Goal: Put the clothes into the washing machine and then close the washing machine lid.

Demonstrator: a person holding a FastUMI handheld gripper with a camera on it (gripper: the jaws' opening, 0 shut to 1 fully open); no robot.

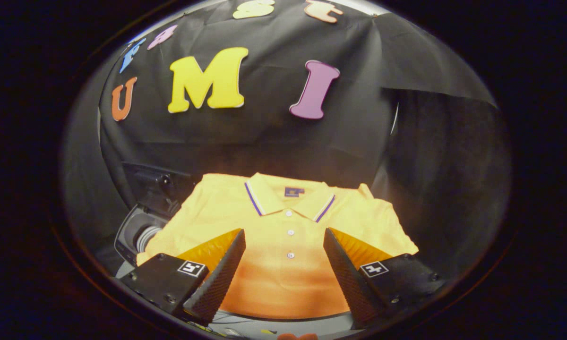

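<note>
Gripper (283,245): wedge-shaped textured fingers (217,278), square markers, seemingly screwed mounts.

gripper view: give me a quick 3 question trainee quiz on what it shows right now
1. True or false: the gripper is shut on the shirt.
2. Which part of the shirt lies farthest beyond the fingers? A) hem B) collar C) sleeve
3. Fill in: the row of buttons lies ____ the two fingers.

Key
1. False: the fingers stand apart over the folded shirt, gripping nothing.
2. B: the collar is at the far end, toward the black cloth.
3. Between.
</note>
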